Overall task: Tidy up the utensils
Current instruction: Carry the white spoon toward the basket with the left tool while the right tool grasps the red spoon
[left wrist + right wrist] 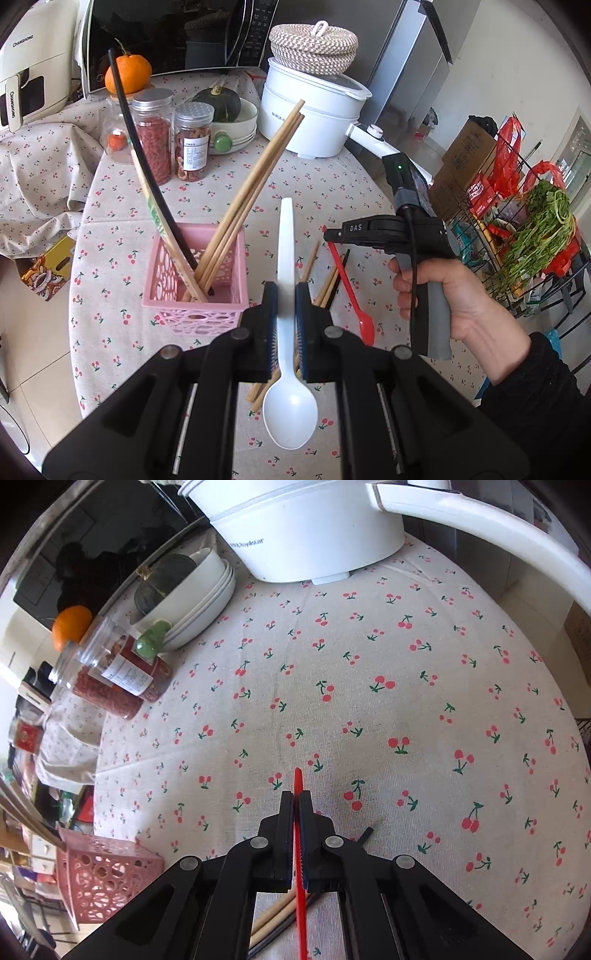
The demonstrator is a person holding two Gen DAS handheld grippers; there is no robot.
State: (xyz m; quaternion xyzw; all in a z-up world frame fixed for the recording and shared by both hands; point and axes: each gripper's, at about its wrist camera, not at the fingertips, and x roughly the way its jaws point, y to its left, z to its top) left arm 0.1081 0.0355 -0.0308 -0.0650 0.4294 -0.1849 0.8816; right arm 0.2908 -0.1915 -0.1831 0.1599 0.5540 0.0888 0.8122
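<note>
Cherry-print tablecloth (406,664): left gripper (286,295) clamps white spoon (287,332) beside pink basket (199,291); right gripper (296,801) pinches red spoon (300,867).

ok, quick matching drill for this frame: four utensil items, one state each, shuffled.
Items:
1. white spoon
2. red spoon
3. pink basket
4. loose chopsticks

States:
A. lying on the cloth
B. clamped in the right hand-held gripper
C. holds upright chopsticks
D. clamped in the left hand-held gripper

Pairs: 1-D, 2-B, 3-C, 4-A
</note>
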